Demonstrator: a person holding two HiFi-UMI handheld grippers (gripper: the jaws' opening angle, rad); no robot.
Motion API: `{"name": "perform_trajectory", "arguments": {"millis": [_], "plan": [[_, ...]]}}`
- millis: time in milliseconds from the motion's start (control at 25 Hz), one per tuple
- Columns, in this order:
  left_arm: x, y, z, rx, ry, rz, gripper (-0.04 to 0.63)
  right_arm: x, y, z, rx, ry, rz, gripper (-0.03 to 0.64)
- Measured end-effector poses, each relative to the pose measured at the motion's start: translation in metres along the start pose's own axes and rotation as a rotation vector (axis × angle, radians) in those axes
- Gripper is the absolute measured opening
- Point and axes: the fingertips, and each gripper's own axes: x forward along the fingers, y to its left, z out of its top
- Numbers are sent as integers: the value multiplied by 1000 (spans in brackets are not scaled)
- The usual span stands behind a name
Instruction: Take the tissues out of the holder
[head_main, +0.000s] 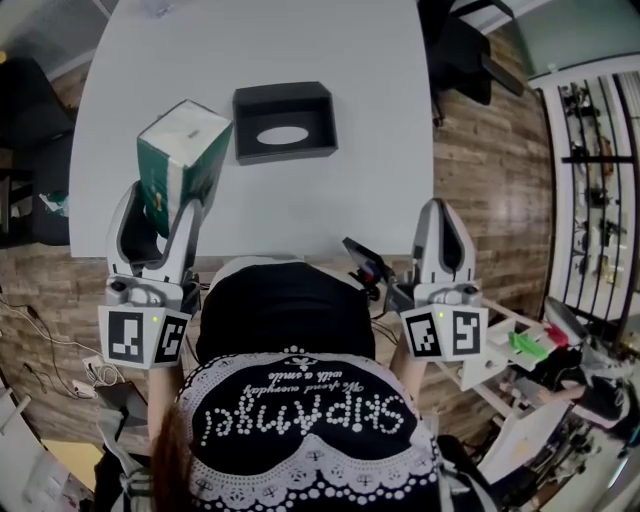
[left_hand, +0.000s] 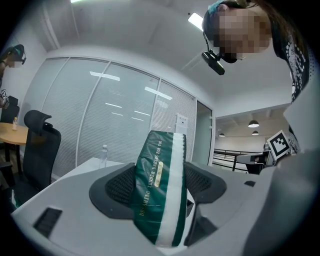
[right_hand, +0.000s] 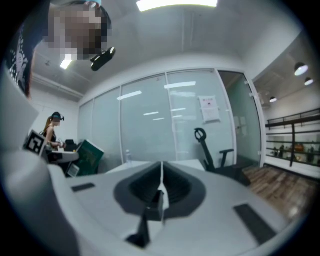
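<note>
White worktop (head_main: 250, 40) is carrying the black holder (head_main: 284, 123). I am gripping the green tissue pack (head_main: 180, 160) in the left tool (head_main: 165, 205), pointing forward, left of the holder. Right tool (head_main: 443, 215) is pointing forward, clenched and empty, at the worktop's near edge.

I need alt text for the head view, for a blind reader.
The left gripper grips a green-and-white tissue pack beside the black tissue holder on the white table. The right gripper is shut and empty.

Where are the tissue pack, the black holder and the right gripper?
tissue pack (head_main: 185, 125), head view, on its pale top face.
holder (head_main: 320, 140), head view, on the black top panel just right of the oval opening.
right gripper (head_main: 438, 206), head view, at the tips of its closed jaws.
</note>
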Motion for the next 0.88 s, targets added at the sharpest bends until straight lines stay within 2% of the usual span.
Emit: {"name": "perform_trajectory", "arguments": {"millis": [880], "plan": [[16, -13, 12, 19, -19, -54, 336, 1, -2, -1, 5, 10, -7, 35]]}}
